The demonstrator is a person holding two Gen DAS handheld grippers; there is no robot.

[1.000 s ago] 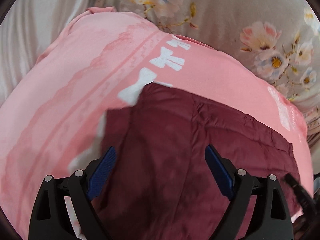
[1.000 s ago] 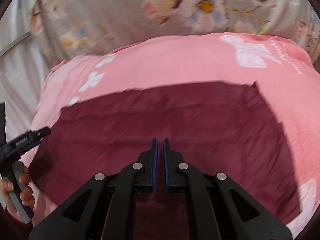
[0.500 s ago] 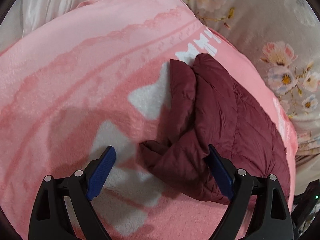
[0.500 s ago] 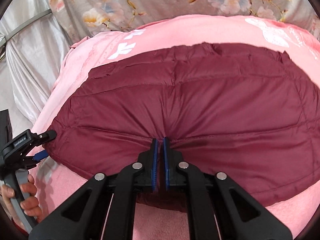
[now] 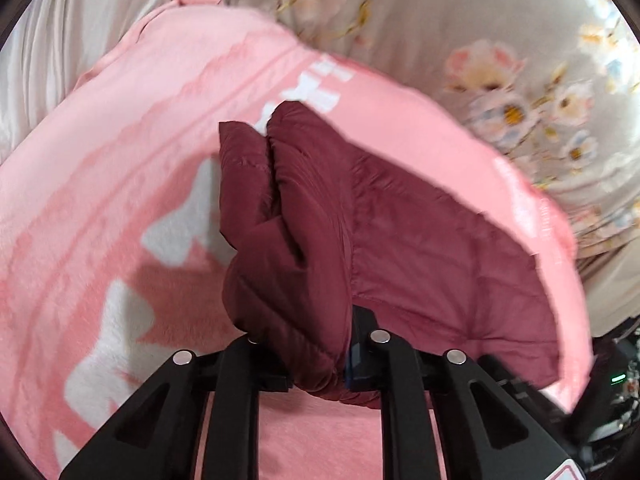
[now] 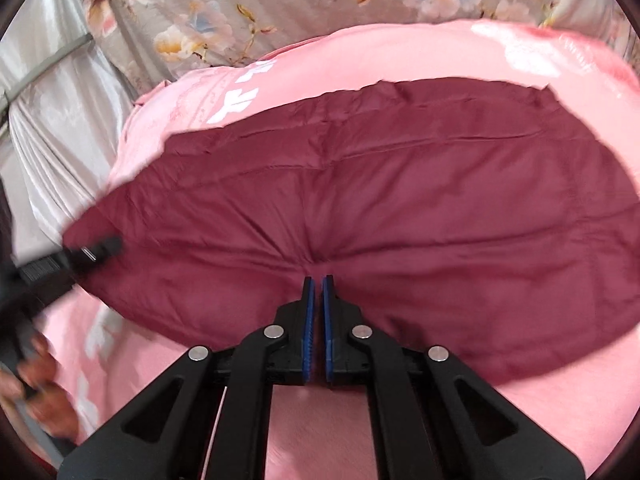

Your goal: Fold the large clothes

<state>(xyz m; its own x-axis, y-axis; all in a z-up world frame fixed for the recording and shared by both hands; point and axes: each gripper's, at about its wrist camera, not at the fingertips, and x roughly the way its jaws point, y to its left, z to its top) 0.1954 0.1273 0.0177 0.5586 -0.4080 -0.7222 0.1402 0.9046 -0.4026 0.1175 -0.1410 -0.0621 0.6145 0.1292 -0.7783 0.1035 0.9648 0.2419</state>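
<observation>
**Both grippers on a maroon quilted jacket**

The maroon quilted jacket (image 6: 380, 208) lies spread on the pink blanket (image 5: 100, 200). Left gripper (image 5: 320, 360) — jaws closing on a bunched fold at the jacket's edge. Right gripper (image 6: 318, 292) — pads pinched together on the jacket's near hem. A floral sheet (image 6: 240, 4) lies beyond the blanket.

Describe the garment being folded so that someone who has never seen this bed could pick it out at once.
On the grey floral bedsheet lies a pink fleece blanket printed with white bows. Spread across that blanket is the dark maroon quilted jacket, puffy and stitched into panels. It is the only dark, smooth-shelled thing on the bed, and the left gripper, now closing on it, and the right gripper each pinch an edge.
</observation>
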